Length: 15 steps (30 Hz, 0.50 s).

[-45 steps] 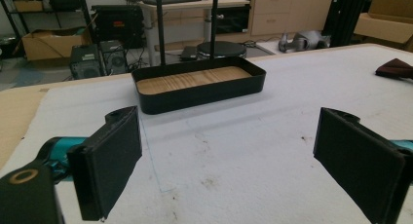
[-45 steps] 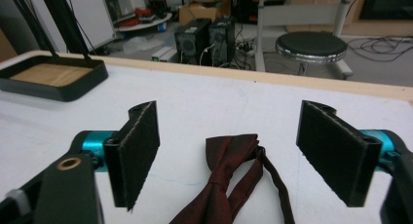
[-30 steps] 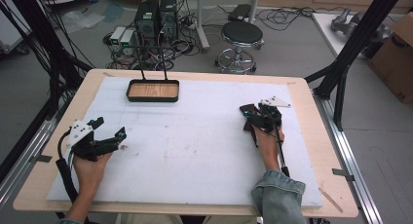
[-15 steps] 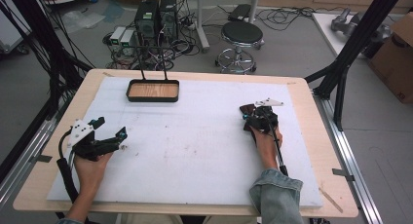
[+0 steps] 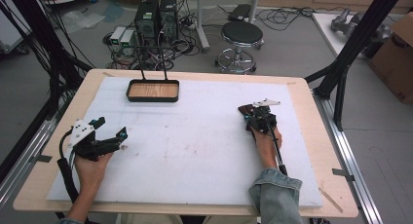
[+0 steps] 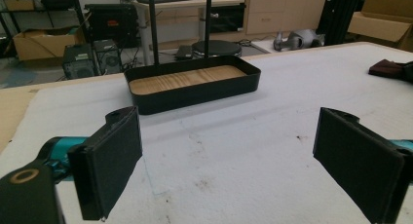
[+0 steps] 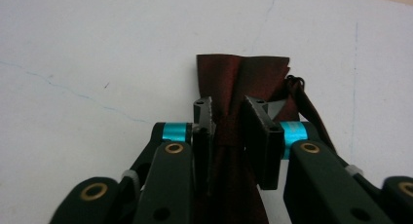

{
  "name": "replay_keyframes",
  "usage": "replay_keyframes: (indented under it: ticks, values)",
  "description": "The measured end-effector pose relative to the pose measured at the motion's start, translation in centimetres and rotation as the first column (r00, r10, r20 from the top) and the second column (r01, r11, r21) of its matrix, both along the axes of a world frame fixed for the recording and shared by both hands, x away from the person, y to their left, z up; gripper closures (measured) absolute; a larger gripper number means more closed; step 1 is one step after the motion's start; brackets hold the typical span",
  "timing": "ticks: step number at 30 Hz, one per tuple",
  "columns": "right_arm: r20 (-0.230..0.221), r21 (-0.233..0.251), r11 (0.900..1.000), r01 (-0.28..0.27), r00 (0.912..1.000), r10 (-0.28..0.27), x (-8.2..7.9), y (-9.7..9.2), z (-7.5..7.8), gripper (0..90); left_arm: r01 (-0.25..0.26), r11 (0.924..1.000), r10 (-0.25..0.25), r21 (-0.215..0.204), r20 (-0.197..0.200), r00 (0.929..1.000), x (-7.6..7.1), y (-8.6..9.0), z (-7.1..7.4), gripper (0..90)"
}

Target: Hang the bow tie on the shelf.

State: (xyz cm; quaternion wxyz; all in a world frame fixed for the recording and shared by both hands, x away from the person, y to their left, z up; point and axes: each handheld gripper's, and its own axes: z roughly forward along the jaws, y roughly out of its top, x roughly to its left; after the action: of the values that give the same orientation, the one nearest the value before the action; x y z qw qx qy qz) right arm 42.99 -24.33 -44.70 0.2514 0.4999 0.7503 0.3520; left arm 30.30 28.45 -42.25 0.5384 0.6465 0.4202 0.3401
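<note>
Two hand-held grippers are in play. Right hand-held gripper (image 7: 228, 121) has just been closing and now pinches a dark red cloth pouch (image 7: 243, 73) at right of centre in the high view, bunching it, probably for a lift. Left hand-held gripper (image 5: 109, 135) waits at lower left, jaws wide apart, facing the black wooden-bottomed tray (image 6: 195, 90) on the tabletop (image 5: 204, 136).
</note>
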Motion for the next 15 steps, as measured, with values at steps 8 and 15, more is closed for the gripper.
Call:
replay_keyframes:
  ticks: [8, 15]
  values:
    - [0.023, -0.012, 0.9999, -0.003, 0.9997, 0.003, -0.4, 0.1, 0.7, 77.5, 0.000, 1.0000, 0.000, 0.003, 0.000, 1.0000, 0.0, 0.1, 0.0, 10.9]
    - [0.111, 0.042, 0.9977, -0.052, 0.9927, 0.047, -1.2, 0.2, 3.4, 77.6, 0.000, 1.0000, 0.000, 0.003, -0.001, 1.0000, 0.0, 0.0, 0.0, 11.0]
